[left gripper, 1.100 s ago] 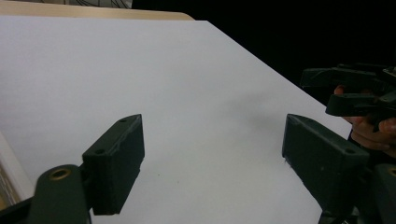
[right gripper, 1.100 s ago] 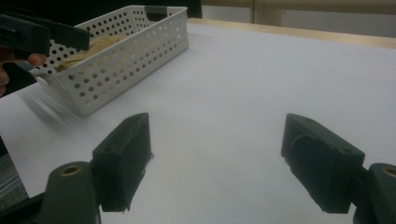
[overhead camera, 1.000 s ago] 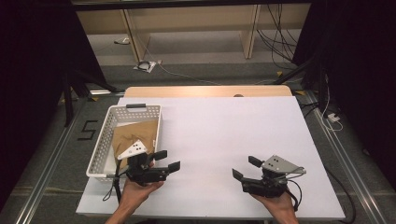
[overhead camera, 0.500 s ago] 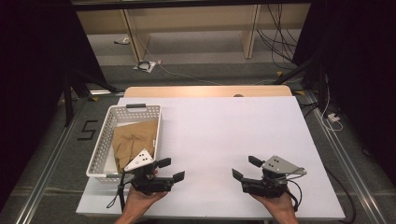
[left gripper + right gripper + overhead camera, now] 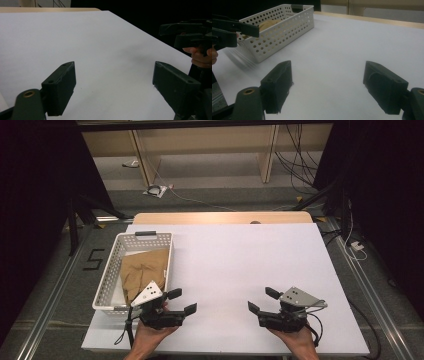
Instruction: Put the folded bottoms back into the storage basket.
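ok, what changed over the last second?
The left gripper drew back from the near end of the white basket toward the person and now sits over the table, jaws open, holding nothing. The right gripper, the basket and the brown cloth in it stayed as they were.

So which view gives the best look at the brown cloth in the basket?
The high view: it looks down into the white basket, so the crumpled brown cloth lies open to sight. The right gripper view catches just a tan patch over the rim and through the holes. The left gripper view faces the table.
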A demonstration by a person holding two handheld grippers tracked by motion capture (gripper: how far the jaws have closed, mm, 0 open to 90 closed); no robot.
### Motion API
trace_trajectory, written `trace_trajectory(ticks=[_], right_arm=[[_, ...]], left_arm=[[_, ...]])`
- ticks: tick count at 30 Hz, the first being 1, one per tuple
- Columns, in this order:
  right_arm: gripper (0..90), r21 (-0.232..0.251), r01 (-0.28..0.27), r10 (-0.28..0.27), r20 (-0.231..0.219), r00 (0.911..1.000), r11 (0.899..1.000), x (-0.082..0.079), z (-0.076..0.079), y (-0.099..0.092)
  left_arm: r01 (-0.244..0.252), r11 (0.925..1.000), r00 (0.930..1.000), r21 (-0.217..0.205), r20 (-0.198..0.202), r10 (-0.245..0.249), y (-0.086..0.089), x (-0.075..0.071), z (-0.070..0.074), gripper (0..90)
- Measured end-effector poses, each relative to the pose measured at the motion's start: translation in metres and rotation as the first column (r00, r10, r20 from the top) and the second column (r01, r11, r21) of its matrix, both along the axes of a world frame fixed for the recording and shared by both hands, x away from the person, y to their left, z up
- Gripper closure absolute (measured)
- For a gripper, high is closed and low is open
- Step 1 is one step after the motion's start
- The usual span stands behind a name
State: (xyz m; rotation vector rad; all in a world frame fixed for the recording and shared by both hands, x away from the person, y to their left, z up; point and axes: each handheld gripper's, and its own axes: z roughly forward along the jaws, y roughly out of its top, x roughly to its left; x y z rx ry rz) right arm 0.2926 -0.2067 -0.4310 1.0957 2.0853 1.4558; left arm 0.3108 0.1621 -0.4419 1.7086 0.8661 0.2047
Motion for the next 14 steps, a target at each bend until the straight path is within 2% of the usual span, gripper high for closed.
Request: trace_trajectory(ticks=[14], right_arm=[[24.3,-0.004,0.0,0.0,0.0,1.0,1.0,0.0002,-0.0004,-0.0001]], left_arm=[[-0.007,1.0,1.0,0.001,-0.007,0.007,0.0002,0.0005,-0.0016,17.5]])
